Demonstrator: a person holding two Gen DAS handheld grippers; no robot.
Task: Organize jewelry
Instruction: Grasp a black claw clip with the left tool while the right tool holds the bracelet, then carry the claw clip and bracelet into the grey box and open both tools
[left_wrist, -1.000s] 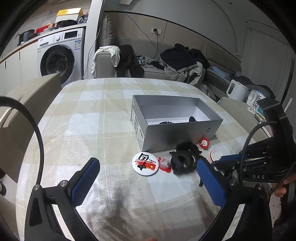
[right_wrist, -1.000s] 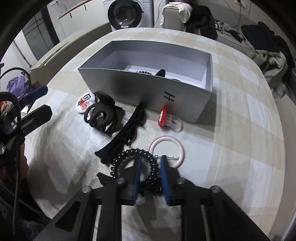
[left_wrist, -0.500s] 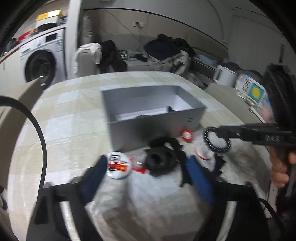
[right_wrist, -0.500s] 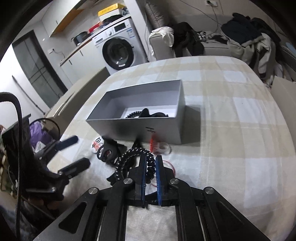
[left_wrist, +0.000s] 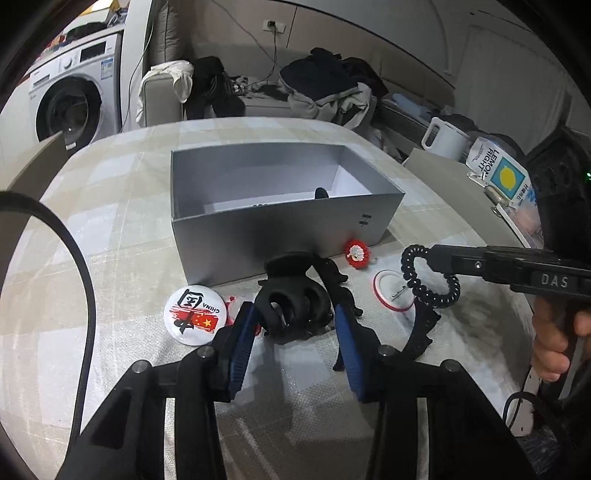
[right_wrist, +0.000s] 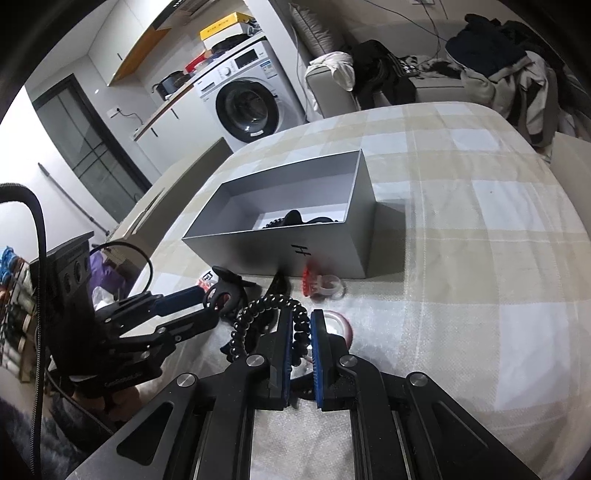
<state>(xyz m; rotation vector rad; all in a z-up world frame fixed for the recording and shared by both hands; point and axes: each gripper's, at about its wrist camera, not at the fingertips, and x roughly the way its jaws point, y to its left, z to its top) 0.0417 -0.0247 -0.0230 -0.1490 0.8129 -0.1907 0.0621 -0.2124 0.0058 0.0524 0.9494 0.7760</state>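
Note:
An open grey box (left_wrist: 284, 221) (right_wrist: 295, 236) stands on the checked table with dark items inside. My right gripper (right_wrist: 301, 325) (left_wrist: 424, 254) is shut on a black spiral hair tie (left_wrist: 430, 280) (right_wrist: 258, 314) and holds it above the table, in front of the box. My left gripper (left_wrist: 293, 314) (right_wrist: 207, 295) is open, its fingers on either side of a black claw clip (left_wrist: 291, 306) (right_wrist: 225, 288) on the table. A long black clip (left_wrist: 340, 284), a red flower ring (left_wrist: 357, 253) (right_wrist: 317, 284) and a pink-rimmed badge (left_wrist: 393, 291) lie in front of the box.
A white China badge (left_wrist: 194, 314) lies left of the claw clip. Another black clip (left_wrist: 421, 328) lies below the hair tie. A washing machine (left_wrist: 70, 107), a sofa with clothes (left_wrist: 325, 88) and a kettle (left_wrist: 445, 138) stand beyond the table.
My right gripper lifted the spiral hair tie off the table. My left gripper moved forward and narrowed around the claw clip.

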